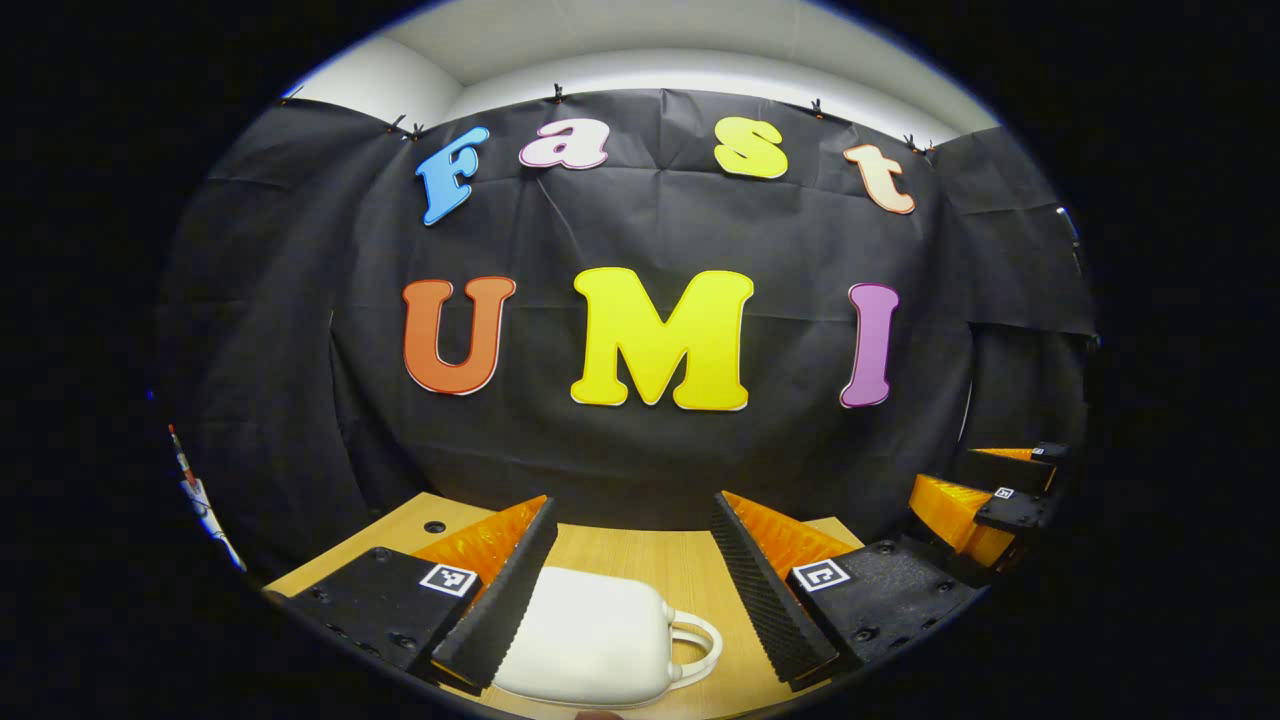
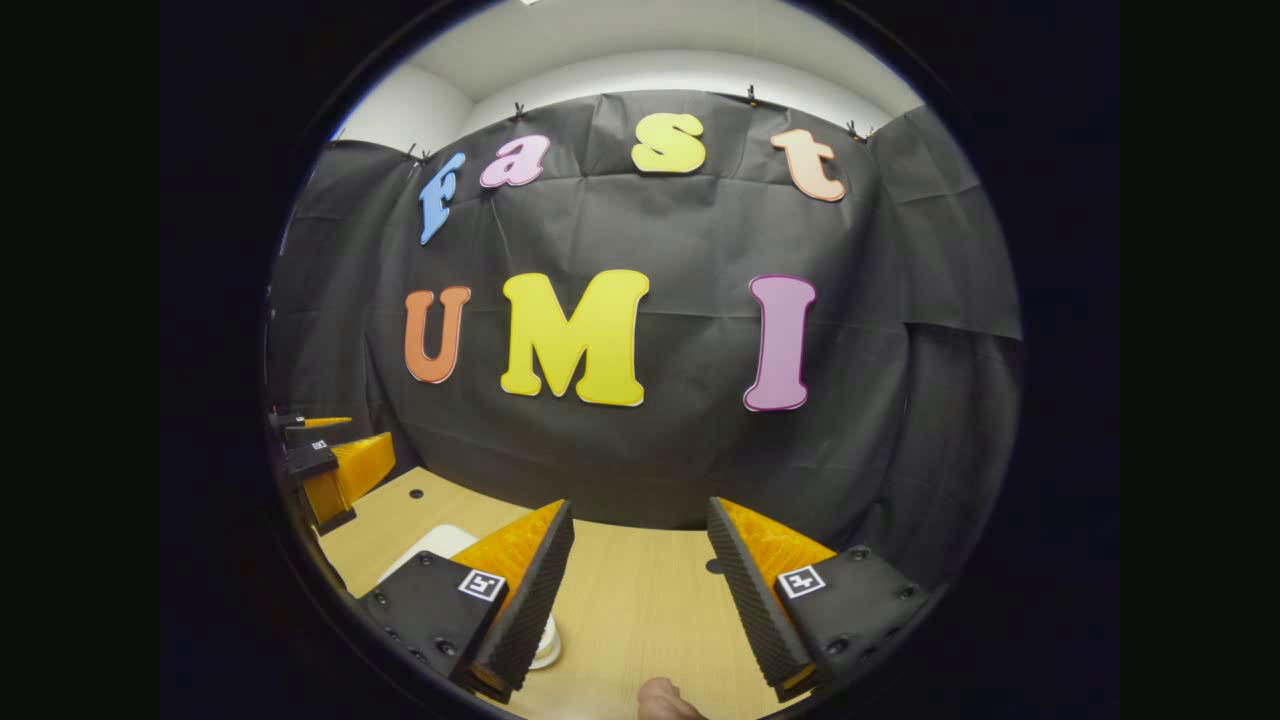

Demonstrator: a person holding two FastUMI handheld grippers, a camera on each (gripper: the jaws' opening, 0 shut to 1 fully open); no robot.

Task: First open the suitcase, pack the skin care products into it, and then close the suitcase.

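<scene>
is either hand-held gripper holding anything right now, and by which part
Nothing is held. The left hand-held gripper is open above the closed white suitcase, not touching it. The right hand-held gripper is open over the bare wooden table.

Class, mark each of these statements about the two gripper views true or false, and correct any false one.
1. The white suitcase lies closed on the wooden table. True.
2. The left gripper is clamped shut on the suitcase handle. False: its fingers stand wide apart, and the handle lies between them untouched.
3. The right gripper is open with bare table between its fingers. True.
4. The suitcase is red. False: it is white.
5. In the right gripper view the left gripper shows at the left edge. True.
</scene>
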